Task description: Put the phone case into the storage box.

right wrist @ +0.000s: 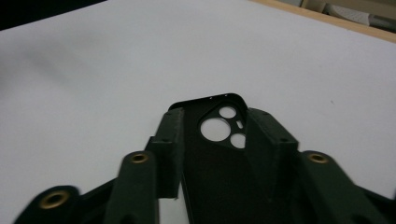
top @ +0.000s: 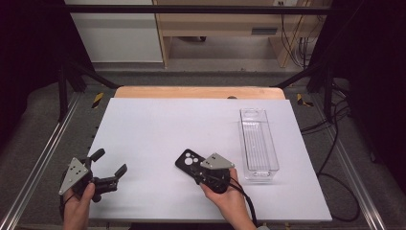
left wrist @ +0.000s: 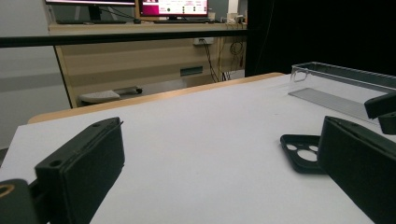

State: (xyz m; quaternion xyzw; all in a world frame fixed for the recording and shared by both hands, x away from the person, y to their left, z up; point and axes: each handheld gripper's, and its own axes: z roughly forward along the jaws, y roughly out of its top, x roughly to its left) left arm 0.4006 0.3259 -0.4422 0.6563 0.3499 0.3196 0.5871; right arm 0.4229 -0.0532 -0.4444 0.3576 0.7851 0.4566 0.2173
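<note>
So the black plastic phone case [top: 187,162] with the round camera cutouts lies flat on the white desk [top: 153,129], a bit to the left of the clear rectangular plastic bin [top: 259,142], near the bin's front end. The right hand-held gripper [right wrist: 212,135] is on it: in the right gripper view the two black jaws sit against the case's long edges, one on each side, so it looks clamped on the case. The case's camera end pokes out past the fingertips.

The clear bin has nothing inside, just its ribbed see-through floor, and it sits lengthwise at the right side of the desk.

The left hand-held gripper [top: 109,166] is well to the left of the bin, near the desk's front left corner, jaws spread wide with nothing between them.
</note>
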